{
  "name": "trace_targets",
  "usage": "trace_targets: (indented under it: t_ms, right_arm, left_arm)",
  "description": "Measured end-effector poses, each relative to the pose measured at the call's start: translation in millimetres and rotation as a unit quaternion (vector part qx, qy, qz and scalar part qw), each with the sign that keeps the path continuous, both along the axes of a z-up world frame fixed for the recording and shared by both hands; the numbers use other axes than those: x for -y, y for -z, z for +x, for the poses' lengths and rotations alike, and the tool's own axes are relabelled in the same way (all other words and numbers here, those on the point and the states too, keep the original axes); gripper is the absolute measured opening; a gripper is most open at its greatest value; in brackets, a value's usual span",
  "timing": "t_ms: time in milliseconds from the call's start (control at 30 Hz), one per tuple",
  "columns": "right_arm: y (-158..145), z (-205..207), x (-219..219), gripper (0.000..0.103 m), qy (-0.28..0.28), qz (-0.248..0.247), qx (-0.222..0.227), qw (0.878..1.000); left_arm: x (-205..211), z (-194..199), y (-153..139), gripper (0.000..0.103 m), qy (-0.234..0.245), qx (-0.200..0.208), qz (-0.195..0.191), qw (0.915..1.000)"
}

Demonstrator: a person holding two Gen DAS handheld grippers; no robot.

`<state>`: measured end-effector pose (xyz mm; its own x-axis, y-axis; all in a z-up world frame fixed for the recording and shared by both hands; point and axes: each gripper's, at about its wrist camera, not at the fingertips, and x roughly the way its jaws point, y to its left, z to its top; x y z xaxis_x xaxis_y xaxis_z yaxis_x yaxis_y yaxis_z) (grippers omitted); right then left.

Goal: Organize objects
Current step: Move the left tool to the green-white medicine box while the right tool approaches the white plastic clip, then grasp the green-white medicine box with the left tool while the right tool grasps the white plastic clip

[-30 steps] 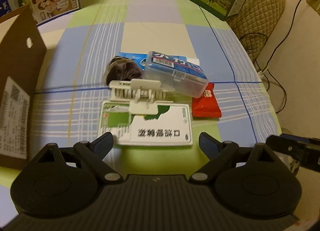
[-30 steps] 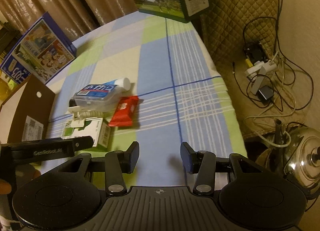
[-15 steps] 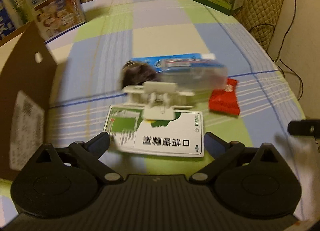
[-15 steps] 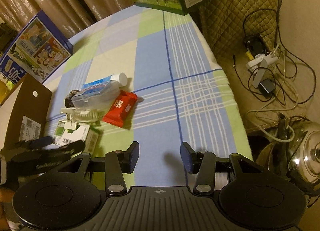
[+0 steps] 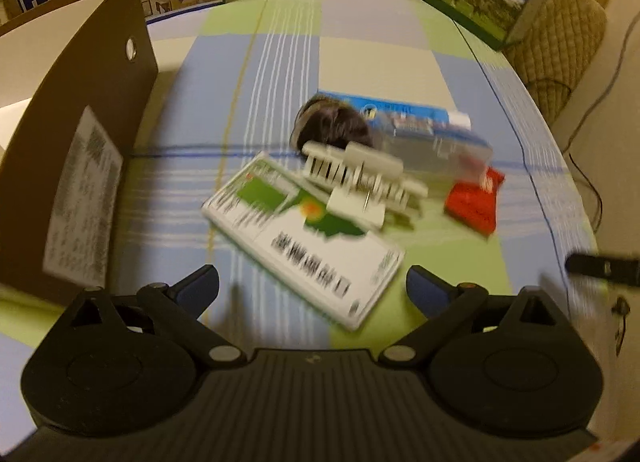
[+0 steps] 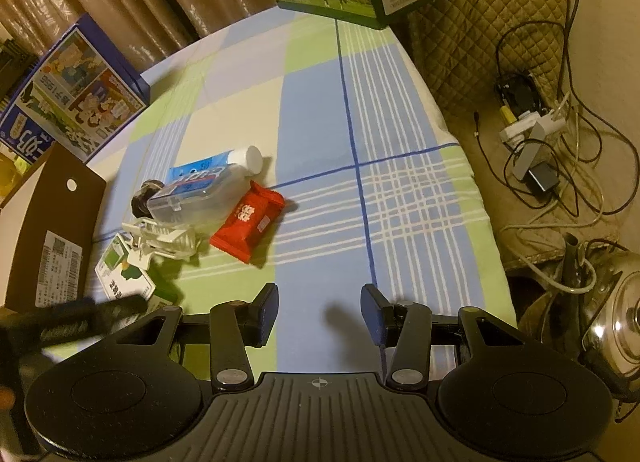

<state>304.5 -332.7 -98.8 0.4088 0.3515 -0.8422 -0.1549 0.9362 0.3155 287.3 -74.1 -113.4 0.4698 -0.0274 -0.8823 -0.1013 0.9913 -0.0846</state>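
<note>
On the checked tablecloth, a brown cardboard box stands leftmost, then the green-and-white carton under a white hair clip, and a red packet (blurred). The left gripper hangs wide open before the carton; the right gripper, fingers apart, grips nothing.

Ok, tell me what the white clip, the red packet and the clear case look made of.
White clip: matte moulded plastic, judging by its rigid comb teeth.
Red packet: glossy printed film, probably plastic wrapper; crimped ends.
Clear case: transparent hard plastic, contents showing through, blue label on top.
</note>
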Motion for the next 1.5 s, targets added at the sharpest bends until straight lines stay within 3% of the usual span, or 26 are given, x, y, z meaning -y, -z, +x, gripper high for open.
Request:
trace_targets:
  t_ms: [167, 333, 500, 867, 933, 1000, 1267, 1500]
  right_arm:
    - [0.2, -1.3, 2.8, 0.043, 0.002, -0.001, -0.001, 1.000]
    - [1.8, -2.7, 8.0, 0.043, 0.009, -0.002, -0.005, 1.000]
    - [3.7, -0.8, 7.3, 0.043, 0.007, -0.004, -0.007, 1.000]
    - [-0.2, 2.3, -8.4, 0.043, -0.023, -0.008, 0.000, 1.000]
    - [-0.1, 2.4, -8.8, 0.043, -0.023, -0.008, 0.000, 1.000]
    - [0.8, 2.1, -8.6, 0.043, -0.022, -0.009, -0.001, 1.000]
    - [1.9, 1.3, -18.0, 0.043, -0.043, -0.002, 0.000, 0.999]
    - [2.1, 1.1, -35.2, 0.043, -0.080, 0.001, 0.012, 0.997]
  left_arm:
    - [1.8, 21.9, 10.4, 0.099, -0.021, -0.004, 0.013, 0.9997]
    - [-9.9, 12.7, 18.1, 0.097, -0.026, -0.007, 0.011, 0.9996]
    - [-34.0, -6.9, 25.8, 0.079, -0.045, -0.022, 0.008, 0.9987]
    - [-35.5, 12.4, 18.1, 0.075, -0.030, 0.004, 0.020, 0.9993]
    - [-37.1, 17.2, 17.7, 0.068, -0.030, 0.009, 0.025, 0.9992]
    - [-38.8, 19.0, 18.2, 0.052, -0.027, 0.010, 0.022, 0.9994]
    - [-43.9, -3.9, 18.1, 0.051, -0.023, 0.010, 0.013, 0.9996]
    - [-55.6, -53.8, 13.5, 0.051, -0.024, -0.006, 0.010, 0.9996]
